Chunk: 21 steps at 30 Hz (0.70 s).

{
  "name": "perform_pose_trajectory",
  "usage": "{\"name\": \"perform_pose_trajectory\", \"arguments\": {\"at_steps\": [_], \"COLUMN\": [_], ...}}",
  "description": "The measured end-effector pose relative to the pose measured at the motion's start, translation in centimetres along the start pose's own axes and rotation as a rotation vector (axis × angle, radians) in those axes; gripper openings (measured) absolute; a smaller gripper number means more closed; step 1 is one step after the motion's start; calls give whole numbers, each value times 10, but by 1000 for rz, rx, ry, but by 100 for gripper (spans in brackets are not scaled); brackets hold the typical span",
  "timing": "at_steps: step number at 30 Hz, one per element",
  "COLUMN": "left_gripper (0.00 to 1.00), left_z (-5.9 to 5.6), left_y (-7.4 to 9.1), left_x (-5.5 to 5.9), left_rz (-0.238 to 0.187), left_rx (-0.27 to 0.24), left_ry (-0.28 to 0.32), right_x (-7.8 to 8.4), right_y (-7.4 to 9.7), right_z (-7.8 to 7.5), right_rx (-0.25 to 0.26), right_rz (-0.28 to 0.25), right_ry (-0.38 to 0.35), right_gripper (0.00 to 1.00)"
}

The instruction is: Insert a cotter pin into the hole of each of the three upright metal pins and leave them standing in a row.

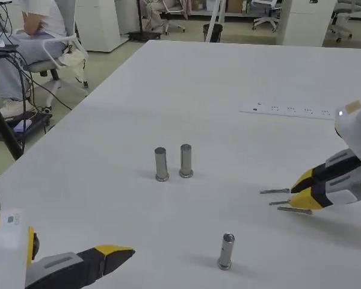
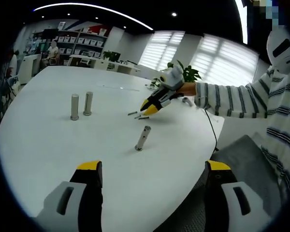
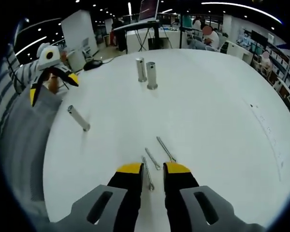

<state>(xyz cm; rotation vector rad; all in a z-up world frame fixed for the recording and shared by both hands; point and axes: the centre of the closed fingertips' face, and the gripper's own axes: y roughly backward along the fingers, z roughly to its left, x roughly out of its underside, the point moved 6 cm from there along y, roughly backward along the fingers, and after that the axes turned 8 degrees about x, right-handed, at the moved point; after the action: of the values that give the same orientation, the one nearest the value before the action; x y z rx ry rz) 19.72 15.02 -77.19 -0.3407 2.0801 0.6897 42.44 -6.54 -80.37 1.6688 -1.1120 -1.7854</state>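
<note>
Left gripper (image 2: 153, 166) hangs over the near edge of the white table (image 1: 228, 90), jaws wide apart and holding nothing. Beyond it, one metal pin (image 1: 226, 251) stands alone on the table, near the front. Two further metal pins (image 1: 161, 164) (image 1: 186, 161) stand side by side farther back, just beside each other but not touching. All three are plain grey cylinders with a slightly wider foot at the base, long axis vertical. Cross-holes are too small to make out.

Three cotter pins lie flat on the table to the right, well apart from the metal pins: first cotter pin (image 3: 147, 174), second cotter pin (image 3: 152, 158), third cotter pin (image 3: 166, 149). They are thin grey metal strips. Their long axes run roughly parallel, pointing from the right gripper (image 3: 153, 169) towards the metal pins.

Right gripper jaws sit low over the table with a narrow gap between them. The first cotter pin lies in that gap, not visibly clamped.

A white power strip (image 1: 289, 111) lies farther back on the table
</note>
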Motion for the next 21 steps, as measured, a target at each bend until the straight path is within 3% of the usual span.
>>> {"name": "perform_pose_trajectory", "arguments": {"at_steps": [4, 7, 17, 21], "left_gripper": [87, 87, 86, 87], "left_z": [-2, -1, 0, 2], "left_y": [0, 0, -3, -3], "left_x": [0, -1, 11, 12], "left_rz": [2, -1, 53, 46], "left_rx": [6, -5, 1, -5], "left_ry": [-5, -5, 6, -8], "right_x": [2, 6, 1, -1], "right_y": [-4, -6, -13, -14], "right_z": [-3, -6, 1, 2], "right_rx": [-5, 39, -4, 3], "right_rz": [15, 59, 55, 84], "right_ry": [-6, 64, 64, 113], "right_gripper": [17, 16, 16, 15]}}
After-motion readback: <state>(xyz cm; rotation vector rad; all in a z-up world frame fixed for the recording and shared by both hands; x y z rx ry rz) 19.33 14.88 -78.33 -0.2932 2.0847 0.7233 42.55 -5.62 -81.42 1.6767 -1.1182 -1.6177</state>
